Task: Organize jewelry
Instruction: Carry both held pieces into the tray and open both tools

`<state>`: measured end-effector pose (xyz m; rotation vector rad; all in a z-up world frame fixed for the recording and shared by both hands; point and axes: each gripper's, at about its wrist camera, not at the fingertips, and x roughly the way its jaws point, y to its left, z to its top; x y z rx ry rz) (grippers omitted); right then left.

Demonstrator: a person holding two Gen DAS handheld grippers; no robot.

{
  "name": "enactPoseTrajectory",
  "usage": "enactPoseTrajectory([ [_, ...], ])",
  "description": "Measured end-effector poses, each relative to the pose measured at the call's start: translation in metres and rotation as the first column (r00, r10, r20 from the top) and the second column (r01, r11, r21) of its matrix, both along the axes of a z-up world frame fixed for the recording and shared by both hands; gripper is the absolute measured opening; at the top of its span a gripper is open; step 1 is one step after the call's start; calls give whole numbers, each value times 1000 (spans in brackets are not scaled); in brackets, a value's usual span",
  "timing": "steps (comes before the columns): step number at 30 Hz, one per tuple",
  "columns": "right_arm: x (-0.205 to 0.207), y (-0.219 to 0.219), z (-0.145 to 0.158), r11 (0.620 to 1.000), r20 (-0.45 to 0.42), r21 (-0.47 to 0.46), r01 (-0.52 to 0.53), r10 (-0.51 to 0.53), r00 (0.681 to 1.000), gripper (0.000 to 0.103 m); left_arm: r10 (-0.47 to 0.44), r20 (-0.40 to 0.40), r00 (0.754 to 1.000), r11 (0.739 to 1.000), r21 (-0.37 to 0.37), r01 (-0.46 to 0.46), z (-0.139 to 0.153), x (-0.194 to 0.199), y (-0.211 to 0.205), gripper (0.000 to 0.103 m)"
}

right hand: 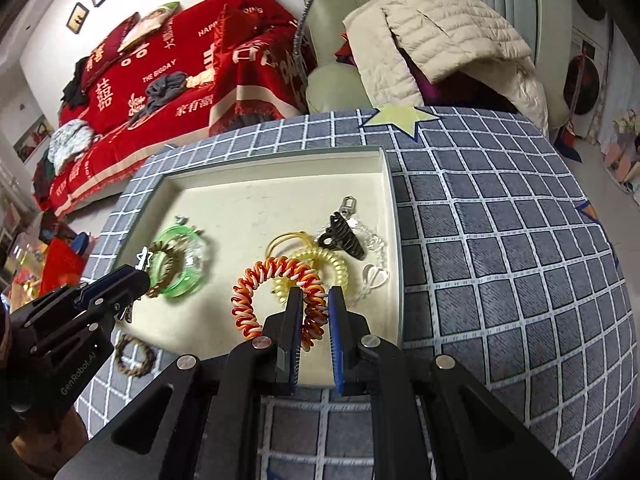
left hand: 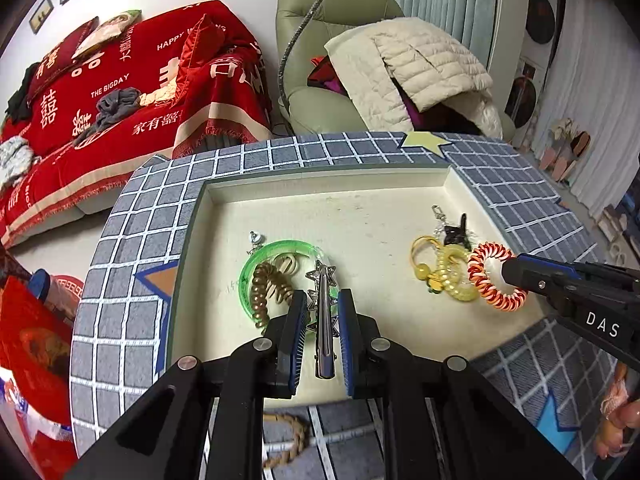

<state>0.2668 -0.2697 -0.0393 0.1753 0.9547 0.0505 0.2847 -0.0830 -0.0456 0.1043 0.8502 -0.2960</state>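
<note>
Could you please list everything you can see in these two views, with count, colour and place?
Tray: one, cream, on the checked cloth.
Checked cloth: one, grey with white lines and star patches, under the tray.
Green bangle: one, clear green, tray's left part.
Brown coil tie: one, inside the bangle.
Star hair clip: one, silver, between the left tongs' fingers.
Red-and-white coil tie: one, tray's right part.
Yellow coil tie: one, behind the red one.
Black claw clip: one, far right of the tray.
Braided ring: one, brown, on the cloth outside the tray.
Sofa throw: one, red.
Left tongs: black, blue pads, around the clip.
Right tongs: black, straddling the red coil.
</note>
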Motion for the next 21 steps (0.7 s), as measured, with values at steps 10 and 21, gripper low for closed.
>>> enactPoseTrajectory([
  [10,13,-2,-32,1000,-56,0,13,-13,998,14,-8,-1,1000,998,67,8,-21,10,-10,37],
  [21,11,-4,-32,1000,-63,20,13,-12,998,41,17,51,999,996,90,-21,-12,3,-12,37],
])
